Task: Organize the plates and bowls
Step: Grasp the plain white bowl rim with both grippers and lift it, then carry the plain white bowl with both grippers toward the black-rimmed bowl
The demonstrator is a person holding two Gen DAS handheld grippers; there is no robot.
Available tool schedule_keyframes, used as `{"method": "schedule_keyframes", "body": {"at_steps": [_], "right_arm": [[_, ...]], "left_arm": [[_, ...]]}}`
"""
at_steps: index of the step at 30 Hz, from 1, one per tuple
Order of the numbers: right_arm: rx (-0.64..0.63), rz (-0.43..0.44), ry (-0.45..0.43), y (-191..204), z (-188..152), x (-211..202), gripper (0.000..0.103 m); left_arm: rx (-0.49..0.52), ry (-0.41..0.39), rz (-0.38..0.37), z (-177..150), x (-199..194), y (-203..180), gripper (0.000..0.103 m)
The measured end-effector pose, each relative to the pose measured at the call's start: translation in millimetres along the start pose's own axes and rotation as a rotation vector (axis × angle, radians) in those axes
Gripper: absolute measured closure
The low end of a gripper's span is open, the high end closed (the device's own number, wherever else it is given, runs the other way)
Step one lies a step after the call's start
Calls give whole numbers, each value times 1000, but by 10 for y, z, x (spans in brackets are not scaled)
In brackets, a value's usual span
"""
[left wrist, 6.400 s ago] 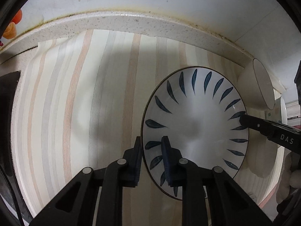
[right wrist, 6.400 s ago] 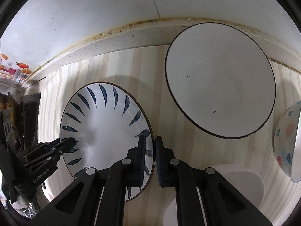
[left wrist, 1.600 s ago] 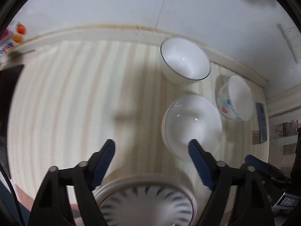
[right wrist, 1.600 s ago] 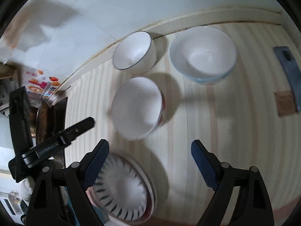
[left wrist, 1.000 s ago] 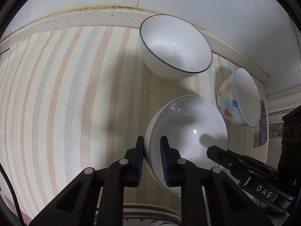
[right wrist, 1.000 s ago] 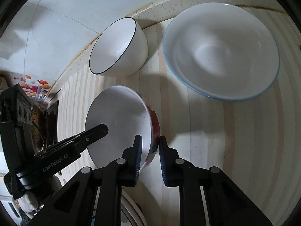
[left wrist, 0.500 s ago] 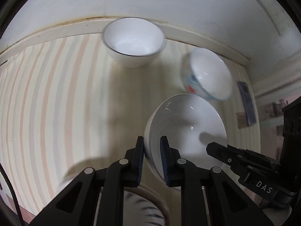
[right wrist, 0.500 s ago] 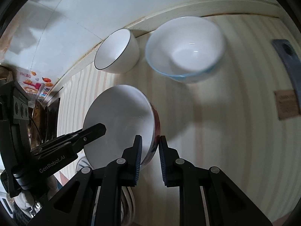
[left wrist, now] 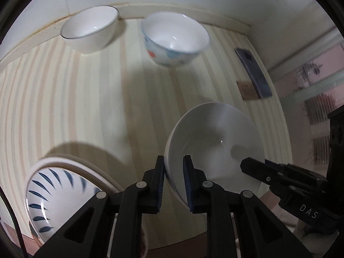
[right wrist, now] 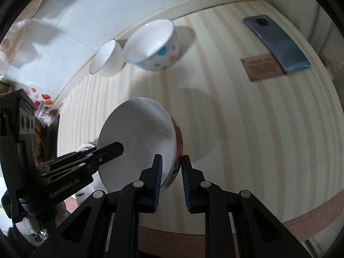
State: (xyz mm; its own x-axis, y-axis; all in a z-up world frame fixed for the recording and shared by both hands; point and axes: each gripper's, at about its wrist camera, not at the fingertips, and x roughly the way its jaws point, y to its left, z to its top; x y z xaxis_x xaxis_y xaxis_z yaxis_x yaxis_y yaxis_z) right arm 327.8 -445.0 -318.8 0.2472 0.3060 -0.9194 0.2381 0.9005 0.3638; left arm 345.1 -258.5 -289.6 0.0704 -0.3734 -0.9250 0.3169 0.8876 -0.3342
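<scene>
fingers of the left gripper [left wrist: 173,182]: clamped on the near rim of the white bowl [left wrist: 215,150], one pad inside the wall, one outside. fingers of the right gripper [right wrist: 171,179]: clamped on the opposite rim of the same bowl, where a red-patterned outer wall shows; both grippers point steeply down. white bowl: held between the two grippers, clear of the striped mat [left wrist: 86,107], mouth tilted toward the left wrist camera; its shadow falls on the mat underneath. landmark for all places below: the held bowl. plate stack [left wrist: 62,191], blue leaf pattern on top, a plain rim under it: just to the left-gripper side of the bowl, at the near edge of the mat, nearer the left hand than the right. judged the likely set-down place or neighbour; the coming move turns on this sideways offset, the bowl being above and beside the stack, not over it. dotted bowl [left wrist: 174,40], blue and red spots: well beyond the held bowl, upright near the back edge. black-rimmed bowl [left wrist: 90,31]: beside the dotted bowl, further toward the plate side, against the wall ledge; whether the two touch cannot be told. phone [right wrist: 277,47] and small brown card [right wrist: 263,67]: beyond the bowl toward the right-gripper side, lying flat, touching or overlapping. obstructions: none seen between the bowl and the plates; the tilt would need levelling before release.
</scene>
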Motion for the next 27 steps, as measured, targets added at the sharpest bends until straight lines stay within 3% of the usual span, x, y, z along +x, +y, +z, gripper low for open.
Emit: {"method": "schedule_keyframes", "body": {"at_steps": [11,27], "right_arm": [[30,-22,43,-216,-202,159,83],[40,-23,85,-268,-276,253,83]], "left_arm": [[61,67,53,-223,334,-205,88],[75,74,73,-282,354,-244,88]]}}
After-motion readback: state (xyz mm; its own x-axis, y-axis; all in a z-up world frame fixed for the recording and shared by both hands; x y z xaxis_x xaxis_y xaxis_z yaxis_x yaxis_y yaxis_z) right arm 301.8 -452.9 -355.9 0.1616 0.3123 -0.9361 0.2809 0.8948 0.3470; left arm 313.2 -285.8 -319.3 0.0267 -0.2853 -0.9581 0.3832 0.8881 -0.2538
